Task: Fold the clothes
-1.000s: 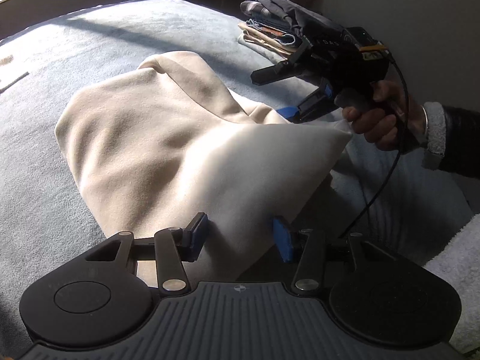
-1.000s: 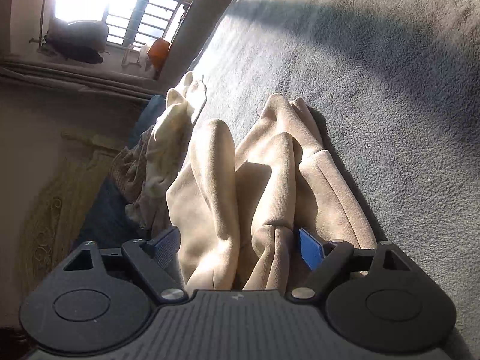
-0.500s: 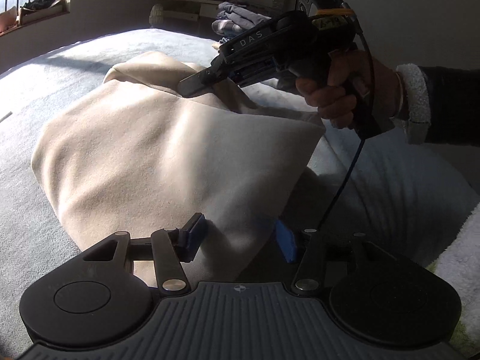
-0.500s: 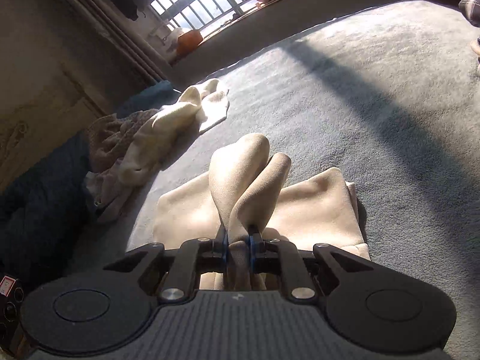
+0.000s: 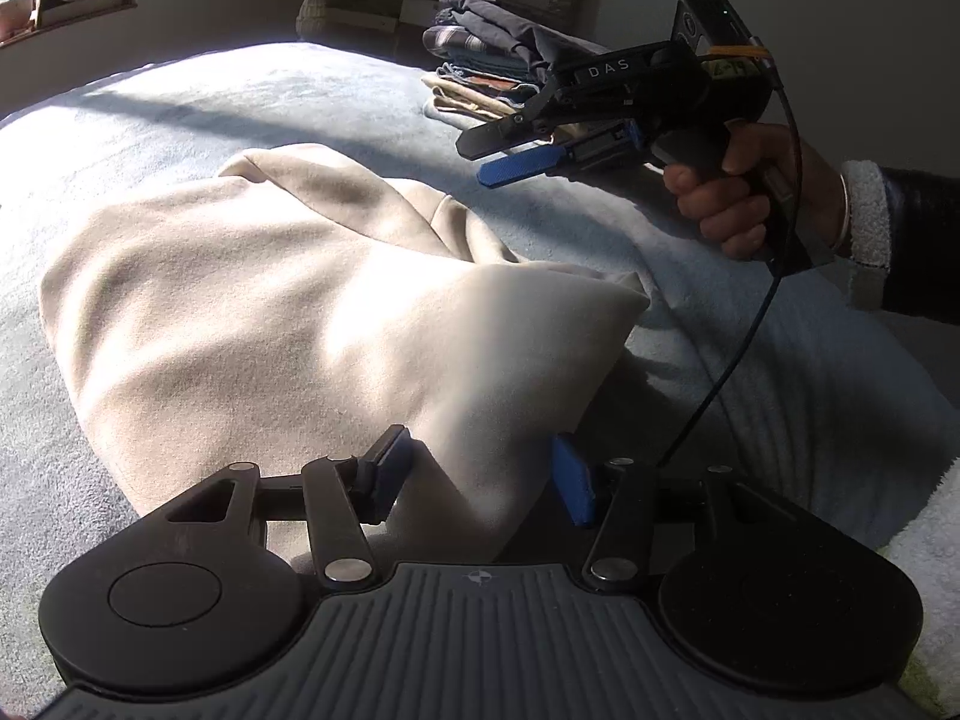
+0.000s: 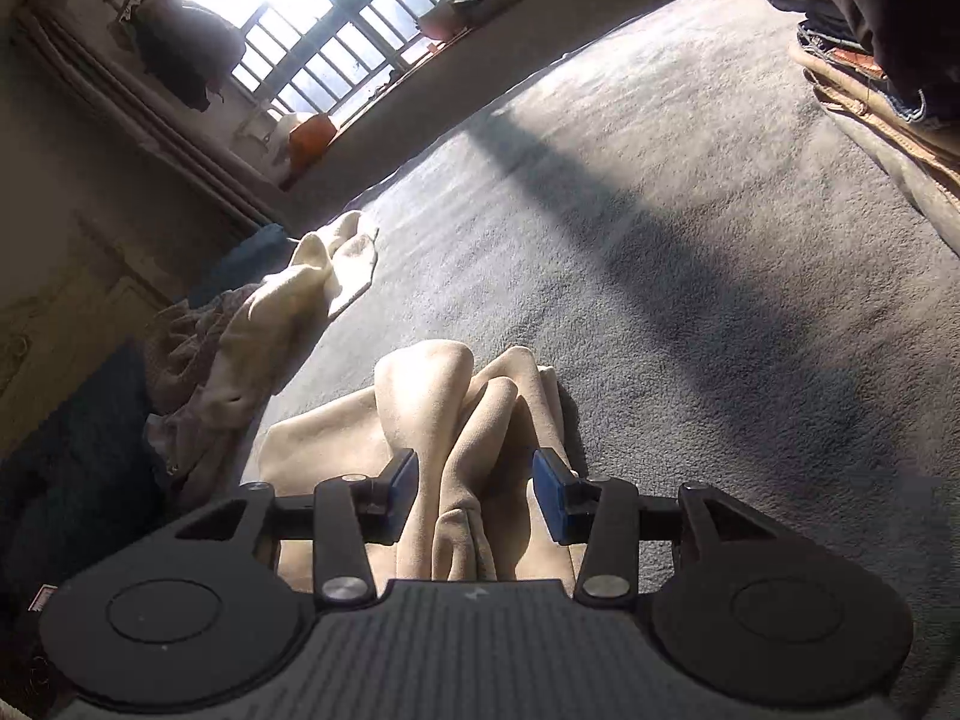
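A beige garment (image 5: 270, 312) lies partly folded on the grey bed cover (image 5: 180, 108). My left gripper (image 5: 480, 480) is shut on a thick fold at its near edge, and the cloth rises toward the pads. In the left wrist view my right gripper (image 5: 510, 150) hangs in the air beyond the garment's far right corner, held by a hand (image 5: 732, 204). Its jaws are opening. In the right wrist view the right gripper (image 6: 474, 492) frames a bunched fold of the garment (image 6: 456, 420) lying below it, and the pads do not press it.
A stack of folded clothes (image 5: 480, 66) sits at the bed's far right, also the stack (image 6: 870, 60) in the right wrist view. A heap of unfolded clothes (image 6: 252, 330) lies near the barred window (image 6: 300, 30). A white fluffy cloth (image 5: 924, 540) is at my near right.
My right gripper pinched the garment's far fold, then let it go and rose up to the right, jaws parting. The freed fold dropped onto the bed. My left gripper sank slightly, keeping its hold.
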`<act>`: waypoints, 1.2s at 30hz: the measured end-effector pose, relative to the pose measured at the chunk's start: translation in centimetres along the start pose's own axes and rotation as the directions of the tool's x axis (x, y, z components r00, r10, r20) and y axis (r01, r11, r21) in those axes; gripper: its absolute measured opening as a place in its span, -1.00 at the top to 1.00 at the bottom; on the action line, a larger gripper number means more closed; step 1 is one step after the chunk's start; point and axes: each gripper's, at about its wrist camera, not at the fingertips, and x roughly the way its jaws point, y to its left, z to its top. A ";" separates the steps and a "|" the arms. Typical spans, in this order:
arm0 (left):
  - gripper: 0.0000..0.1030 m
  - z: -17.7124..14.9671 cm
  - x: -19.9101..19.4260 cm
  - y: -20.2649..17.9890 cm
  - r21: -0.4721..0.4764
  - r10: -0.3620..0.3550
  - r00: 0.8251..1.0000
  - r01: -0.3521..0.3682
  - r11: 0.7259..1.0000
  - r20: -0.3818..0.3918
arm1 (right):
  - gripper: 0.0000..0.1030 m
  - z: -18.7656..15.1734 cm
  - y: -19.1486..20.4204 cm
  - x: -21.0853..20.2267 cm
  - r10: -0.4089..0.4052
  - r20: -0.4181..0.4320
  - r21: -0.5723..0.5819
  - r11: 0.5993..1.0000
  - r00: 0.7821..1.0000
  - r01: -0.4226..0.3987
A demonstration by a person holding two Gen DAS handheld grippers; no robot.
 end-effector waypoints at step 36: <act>-0.02 -0.4 0.7 -3.2 0.112 0.082 0.993 -0.092 0.989 0.090 | 0.74 -1.2 3.2 2.3 -0.060 0.088 -0.254 0.964 0.994 0.081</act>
